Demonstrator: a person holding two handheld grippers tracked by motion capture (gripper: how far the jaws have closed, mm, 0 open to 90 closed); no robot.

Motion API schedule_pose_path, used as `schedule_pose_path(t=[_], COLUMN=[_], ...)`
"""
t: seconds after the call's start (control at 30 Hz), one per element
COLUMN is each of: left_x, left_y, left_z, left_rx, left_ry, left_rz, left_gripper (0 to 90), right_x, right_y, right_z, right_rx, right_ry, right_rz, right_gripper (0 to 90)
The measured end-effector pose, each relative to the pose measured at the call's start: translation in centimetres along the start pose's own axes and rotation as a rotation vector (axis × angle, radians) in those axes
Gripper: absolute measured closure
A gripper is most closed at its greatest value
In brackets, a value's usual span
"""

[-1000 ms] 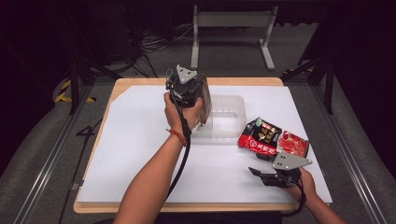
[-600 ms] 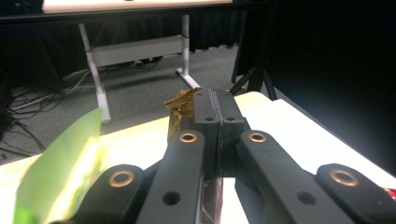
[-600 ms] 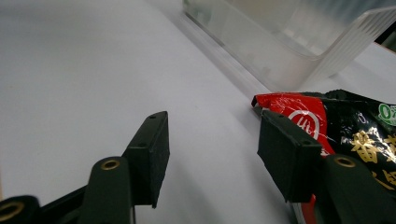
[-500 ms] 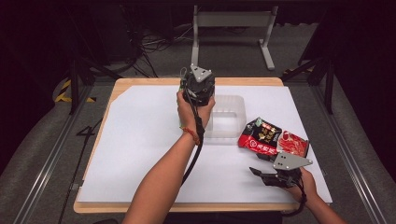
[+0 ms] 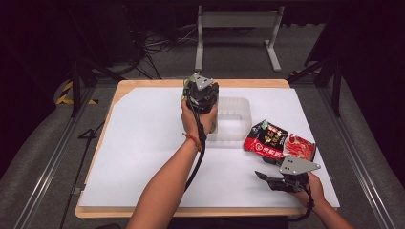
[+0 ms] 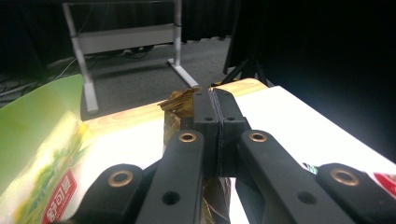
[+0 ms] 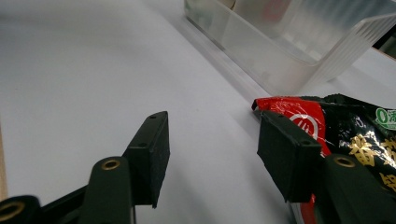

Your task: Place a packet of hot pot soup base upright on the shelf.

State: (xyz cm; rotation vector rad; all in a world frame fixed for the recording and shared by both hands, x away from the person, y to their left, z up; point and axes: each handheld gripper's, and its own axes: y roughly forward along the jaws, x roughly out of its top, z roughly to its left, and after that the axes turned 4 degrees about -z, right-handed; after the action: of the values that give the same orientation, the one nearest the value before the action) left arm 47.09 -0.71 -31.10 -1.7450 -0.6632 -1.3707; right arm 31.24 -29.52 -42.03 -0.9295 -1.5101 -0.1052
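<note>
- Desk in the high view carries a white sheet, with a clear plastic bin near the middle of its far edge.
- Left gripper hangs over the bin's left end, held up in the person's left hand; its tips are hidden under the body here.
- Red and black snack packet lies just right of the bin, toward the desk's right edge, with a red packet touching it on the right.
- Right gripper rests near the front right corner, just in front of the two packets.
- Left gripper view: the fingers are clenched on the crimped top edge of a golden-brown packet, which hangs below them; a green packet fills the left side.
- Right gripper view: the fingers stand released, nothing between them. The red and black snack packet lies just behind the right-hand finger, the bin beyond it.
</note>
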Motion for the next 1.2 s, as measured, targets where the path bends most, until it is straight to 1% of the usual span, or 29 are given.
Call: schedule_pose_path(t=[0.1,0.2,0.23,0.3,0.33,0.47,0.53,0.63,0.7,0.73,0.9,0.97,1.13,1.2], left_x=[-0.3,-1.0,-1.2,-1.7,-1.8,-2.1,-2.3,-2.5,-2.6,-2.6,-2.8,-2.7,-2.6,-2.5], left_y=[-0.3,0.0,0.0,0.0,-0.1,-0.5,-0.7,-0.9,-1.0,-1.0,-1.1,-1.1,-1.0,-1.1], left_z=[0.1,0.5,0.7,1.1,1.2,1.8,1.9,2.3,2.3,2.4,2.5,2.5,2.5,2.4], left_rx=[-0.016,-0.027,-0.024,-0.044,-0.043,-0.076,-0.081,-0.112,-0.112,-0.125,-0.141,-0.141,-0.161,-0.167], left_ry=[0.020,0.028,0.025,0.012,0.017,0.033,0.041,0.038,0.045,0.049,0.052,0.070,0.089,0.103], left_rz=[0.010,0.045,0.046,0.035,0.032,0.027,0.023,0.021,0.023,0.023,0.024,0.027,0.035,0.038], left_gripper=[89.6,89.6,89.5,89.5,89.4,89.1,88.9,88.9,88.8,88.7,88.6,88.6,88.4,88.0], right_x=[0.0,0.0,0.0,0.0,0.0,0.0,-0.1,-0.1,-0.1,-0.2,-0.1,-0.1,0.0,0.1], right_y=[0.0,0.1,0.1,0.1,0.1,0.2,0.2,0.1,0.2,0.2,0.2,0.3,0.3,0.2], right_z=[0.0,0.1,0.1,0.1,0.1,0.1,0.0,-0.2,-0.3,-0.3,-0.3,-0.3,-0.5,-0.6], right_rx=[0.002,0.004,0.005,0.005,0.005,0.004,-0.003,-0.008,-0.009,-0.009,-0.010,-0.012,-0.022,-0.023], right_ry=[-0.001,-0.001,-0.003,-0.001,0.000,-0.001,0.000,0.010,0.013,0.017,0.015,0.015,0.018,0.025], right_rz=[0.000,0.004,0.005,0.004,0.003,0.008,0.008,0.008,0.009,0.014,0.013,0.015,0.011,0.008], right_gripper=[44.0,44.0,44.0,44.1,44.2,44.2,44.2,44.4,44.4,44.4,44.9,45.1,45.4,45.4])
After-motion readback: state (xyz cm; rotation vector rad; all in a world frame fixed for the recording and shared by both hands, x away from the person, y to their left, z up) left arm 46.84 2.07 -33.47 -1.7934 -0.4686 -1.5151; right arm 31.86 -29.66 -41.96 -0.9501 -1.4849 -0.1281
